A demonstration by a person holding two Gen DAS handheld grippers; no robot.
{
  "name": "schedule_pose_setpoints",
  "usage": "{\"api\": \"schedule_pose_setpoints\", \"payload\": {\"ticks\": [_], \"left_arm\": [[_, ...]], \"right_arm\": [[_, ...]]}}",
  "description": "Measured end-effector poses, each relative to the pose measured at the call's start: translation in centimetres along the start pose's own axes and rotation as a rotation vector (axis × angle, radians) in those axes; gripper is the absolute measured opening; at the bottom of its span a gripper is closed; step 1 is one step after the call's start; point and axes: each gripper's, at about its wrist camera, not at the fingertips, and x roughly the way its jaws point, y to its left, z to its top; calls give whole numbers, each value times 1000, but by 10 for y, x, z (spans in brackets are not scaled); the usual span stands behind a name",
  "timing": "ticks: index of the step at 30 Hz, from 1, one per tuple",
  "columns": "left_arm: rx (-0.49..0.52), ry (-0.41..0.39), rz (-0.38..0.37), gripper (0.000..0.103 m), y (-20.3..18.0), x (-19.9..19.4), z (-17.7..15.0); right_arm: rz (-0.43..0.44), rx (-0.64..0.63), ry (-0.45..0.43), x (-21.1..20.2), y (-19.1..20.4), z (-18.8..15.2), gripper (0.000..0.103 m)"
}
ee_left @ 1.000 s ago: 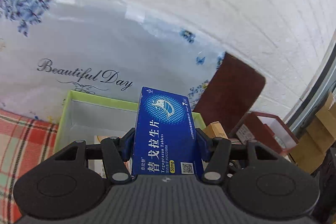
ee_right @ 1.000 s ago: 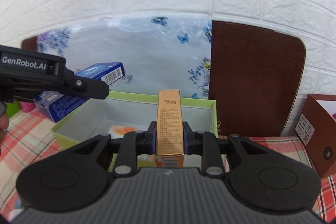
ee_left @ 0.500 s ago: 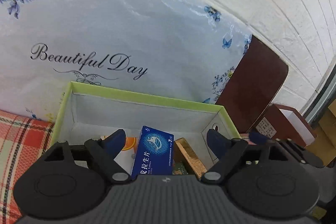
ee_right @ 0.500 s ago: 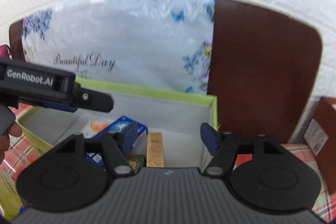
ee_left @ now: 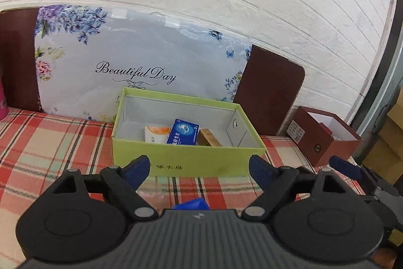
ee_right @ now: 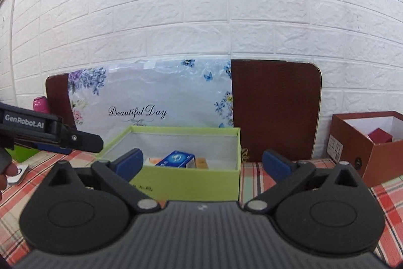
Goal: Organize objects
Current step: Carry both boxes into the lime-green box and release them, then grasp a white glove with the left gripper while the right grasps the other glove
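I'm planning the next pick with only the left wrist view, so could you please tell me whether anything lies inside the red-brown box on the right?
Observer: Yes. The right wrist view shows a small dark-red box inside the red-brown box.
Operator: Thank you. Is anything lying on the cloth left of the green box?
Observer: A small white item lies on the checked cloth there, near the person's left hand.
Operator: And is the right claw open?
Observer: Yes, its jaws stand wide apart and hold nothing.
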Motion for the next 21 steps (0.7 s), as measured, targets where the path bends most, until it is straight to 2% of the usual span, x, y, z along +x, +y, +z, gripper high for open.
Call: {"api": "schedule_pose_setpoints", "payload": {"ticks": [5, 10, 16, 21], "left_arm": [[-37, 35, 20, 90, 5, -36, -44], [-70, 71, 66, 90, 14, -55, -81], [-113, 154, 98, 90, 30, -61, -117], [-118, 177, 127, 90, 45, -65, -134]], "right_arm": [[5, 3, 43, -42, 14, -32, 103], [10, 13, 85, -70, 25, -66, 103], [22, 58, 172, -82, 35, -105, 103], [52, 65, 244, -86, 50, -130, 103]]}}
